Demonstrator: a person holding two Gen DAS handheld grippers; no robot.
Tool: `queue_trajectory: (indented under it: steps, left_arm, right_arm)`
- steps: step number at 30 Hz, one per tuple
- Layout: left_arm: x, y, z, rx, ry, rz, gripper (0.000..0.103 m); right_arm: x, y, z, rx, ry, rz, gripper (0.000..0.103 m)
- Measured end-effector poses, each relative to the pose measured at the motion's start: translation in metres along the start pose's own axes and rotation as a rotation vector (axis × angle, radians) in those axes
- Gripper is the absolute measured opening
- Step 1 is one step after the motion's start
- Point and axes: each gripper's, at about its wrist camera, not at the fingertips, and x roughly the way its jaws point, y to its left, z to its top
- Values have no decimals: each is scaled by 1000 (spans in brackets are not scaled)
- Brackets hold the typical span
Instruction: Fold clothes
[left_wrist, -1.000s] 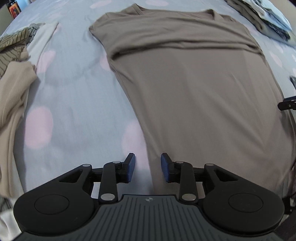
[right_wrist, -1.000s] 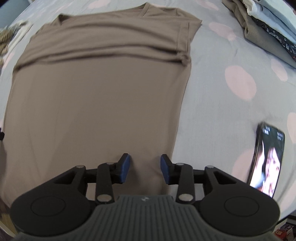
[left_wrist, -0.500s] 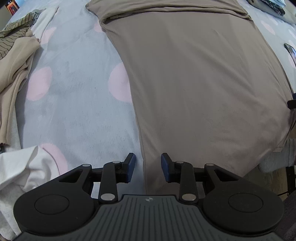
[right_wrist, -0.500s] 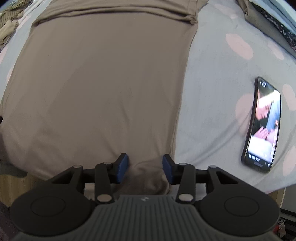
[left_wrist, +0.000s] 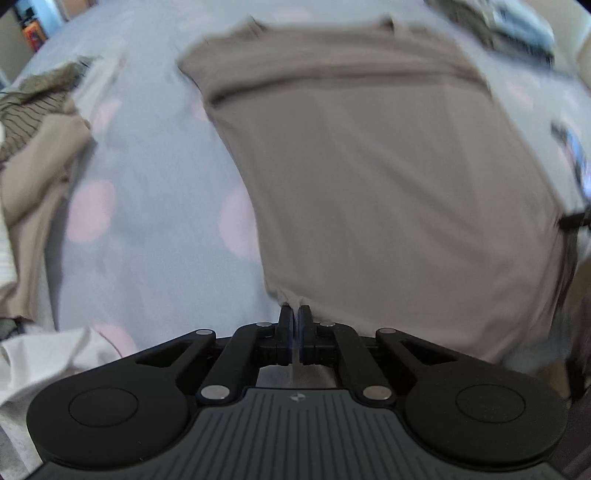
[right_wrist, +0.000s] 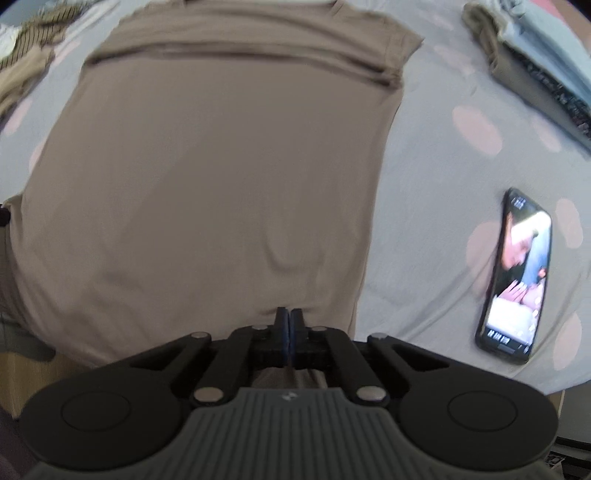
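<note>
the shirt (right_wrist: 221, 177) lies flat on the bed (right_wrist: 436, 206), hem at the near edge. left claw (left_wrist: 294, 318) and right claw (right_wrist: 289, 320) each pinch that hem; lift both evenly, keeping it taut.

A pale grey-blue bedsheet with faded pink dots (right_wrist: 436, 192) covers the bed. On it at the right, near the bed's edge, lies a black smartphone (right_wrist: 517, 280) — screen lit, face up. Far left sits a rumpled heap of beige and dark-striped garments (left_wrist: 33, 122); near left, a crumpled white cloth (left_wrist: 48, 354). Far right lies a stack of folded clothes (right_wrist: 535, 66) — olive beneath, light blue above.
</note>
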Motion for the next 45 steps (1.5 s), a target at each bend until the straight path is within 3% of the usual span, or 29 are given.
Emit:
queue_trajectory:
  steps: [4, 8, 11, 16, 18, 21, 26, 29, 33, 37, 41, 45]
  left_arm:
    - [-8, 18, 17, -57, -95, 47, 1]
    - [-2, 35, 37, -121, -143, 69, 1]
    - [6, 31, 41, -100, -154, 101, 1]
    - [12, 24, 38, -52, -138, 158, 4]
    - [12, 24, 35, -35, -131, 183, 9]
    - [12, 22, 31, -10, -121, 220, 20]
    - [-4, 14, 24, 60, -128, 218, 21]
    - [-12, -2, 20, 177, -118, 191, 21]
    - [-15, -24, 11, 351, -80, 161, 21]
    - [-13, -40, -9, 533, -50, 161, 21]
    - [-9, -37, -20, 545, -46, 163, 21]
    - [-8, -32, -31, 545, -30, 174, 25]
  right_arm:
    - [-15, -8, 16, 33, -101, -45, 0]
    - [-16, -13, 39, 88, -195, -63, 0]
    - [-7, -10, 55, 121, -241, -67, 0]
    - [3, -6, 69, 67, -238, -111, 3]
    - [6, -6, 69, 40, -235, -139, 5]
    - [9, -7, 67, 1, -233, -179, 27]
    - [0, -7, 56, -24, -238, -181, 29]
    - [-9, 8, 47, -129, -228, -137, 29]
    - [-10, 40, 30, -378, -154, -77, 29]
    - [-2, 62, 8, -610, -68, -132, 29]
    - [5, 63, -6, -702, -39, -172, 28]
    - [2, 53, -12, -669, -30, -165, 29]
